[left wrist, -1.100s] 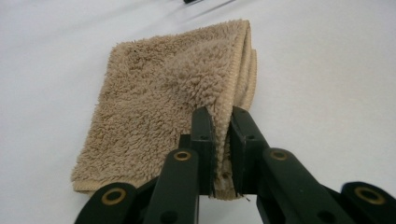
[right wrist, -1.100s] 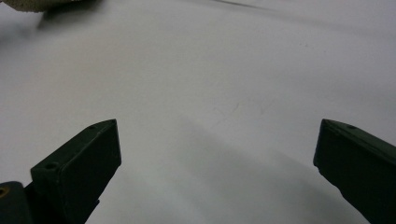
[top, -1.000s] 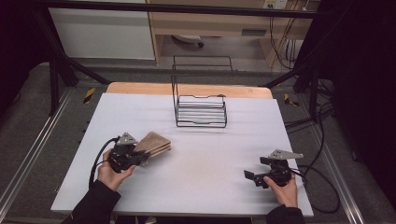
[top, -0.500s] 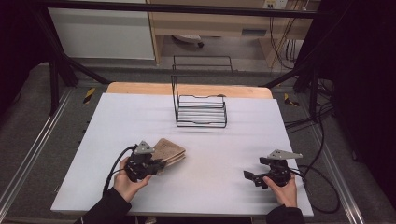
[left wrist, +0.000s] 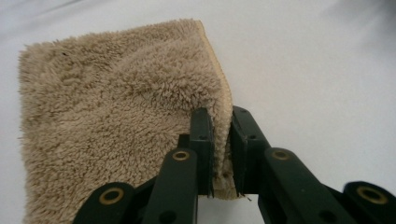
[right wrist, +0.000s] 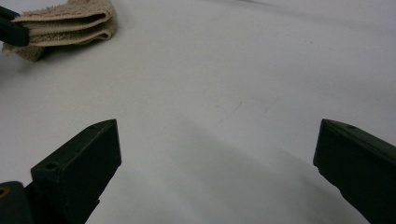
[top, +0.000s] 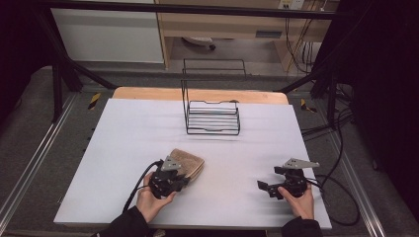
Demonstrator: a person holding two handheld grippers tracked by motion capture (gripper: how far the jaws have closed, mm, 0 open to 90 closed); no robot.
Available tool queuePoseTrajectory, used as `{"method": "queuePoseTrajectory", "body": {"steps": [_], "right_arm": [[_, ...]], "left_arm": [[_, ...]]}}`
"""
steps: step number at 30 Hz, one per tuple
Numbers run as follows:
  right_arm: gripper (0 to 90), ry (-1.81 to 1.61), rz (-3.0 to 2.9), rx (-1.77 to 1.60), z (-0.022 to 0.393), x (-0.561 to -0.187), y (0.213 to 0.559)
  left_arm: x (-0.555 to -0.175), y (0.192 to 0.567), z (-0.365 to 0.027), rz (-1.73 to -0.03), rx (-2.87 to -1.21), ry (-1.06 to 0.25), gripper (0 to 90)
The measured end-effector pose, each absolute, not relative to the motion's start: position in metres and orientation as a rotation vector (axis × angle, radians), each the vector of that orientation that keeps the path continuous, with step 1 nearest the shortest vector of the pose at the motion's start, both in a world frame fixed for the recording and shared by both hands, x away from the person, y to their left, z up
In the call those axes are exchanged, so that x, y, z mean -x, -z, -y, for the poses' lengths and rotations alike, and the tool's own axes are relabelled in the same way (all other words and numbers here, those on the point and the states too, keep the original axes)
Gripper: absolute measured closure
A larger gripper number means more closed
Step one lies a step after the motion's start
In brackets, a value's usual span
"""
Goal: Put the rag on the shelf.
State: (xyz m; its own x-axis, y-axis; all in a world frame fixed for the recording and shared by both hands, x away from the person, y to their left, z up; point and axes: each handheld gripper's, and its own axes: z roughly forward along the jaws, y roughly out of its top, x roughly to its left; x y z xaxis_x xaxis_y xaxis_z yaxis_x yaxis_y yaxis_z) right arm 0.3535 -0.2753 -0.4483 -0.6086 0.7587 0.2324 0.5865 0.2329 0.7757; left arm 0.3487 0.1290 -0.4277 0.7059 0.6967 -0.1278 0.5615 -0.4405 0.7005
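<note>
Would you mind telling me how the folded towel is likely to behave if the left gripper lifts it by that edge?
The towel looks plush and soft, so it would probably droop. Its folded layers lie loose and may fall open. The left gripper pinches only one hemmed edge, so it likely hangs unevenly.

left gripper [top: 184,176]: jaws clamped | right gripper [top: 266,187]: jaws wide apart

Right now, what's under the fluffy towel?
The folded beige towel lies on the white table, one edge pinched between the left gripper's fingers. Anything beneath it is covered.
</note>
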Motion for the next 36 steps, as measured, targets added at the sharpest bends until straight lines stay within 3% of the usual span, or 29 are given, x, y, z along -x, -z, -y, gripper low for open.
{"method": "queuePoseTrajectory", "body": {"steps": [4, 11, 17, 22, 28, 36], "right_arm": [[1.2, -1.315, -2.309, -1.279, 0.275, -0.354, 0.448], [1.3, -1.309, -2.313, -1.269, 0.274, -0.354, 0.448], [1.3, -1.308, -2.31, -1.276, 0.272, -0.353, 0.448], [1.3, -1.295, -2.309, -1.262, 0.265, -0.354, 0.447], [1.3, -1.308, -2.285, -1.266, 0.25, -0.356, 0.442], [2.9, -1.268, -2.278, -1.242, 0.213, -0.364, 0.432]], "left_arm": [[-0.349, 0.431, -0.128, -0.934, -2.179, -0.222, 76.1], [-0.347, 0.424, -0.134, -0.887, -2.188, -0.233, 57.8], [-0.352, 0.412, -0.157, -0.903, -2.161, -0.279, 38.5], [-0.364, 0.411, -0.185, -0.983, -2.153, -0.324, 33.1], [-0.38, 0.419, -0.208, -1.024, -2.161, -0.283, 32.8], [-0.384, 0.431, -0.21, -1.049, -2.211, -0.21, 44.9]]}}
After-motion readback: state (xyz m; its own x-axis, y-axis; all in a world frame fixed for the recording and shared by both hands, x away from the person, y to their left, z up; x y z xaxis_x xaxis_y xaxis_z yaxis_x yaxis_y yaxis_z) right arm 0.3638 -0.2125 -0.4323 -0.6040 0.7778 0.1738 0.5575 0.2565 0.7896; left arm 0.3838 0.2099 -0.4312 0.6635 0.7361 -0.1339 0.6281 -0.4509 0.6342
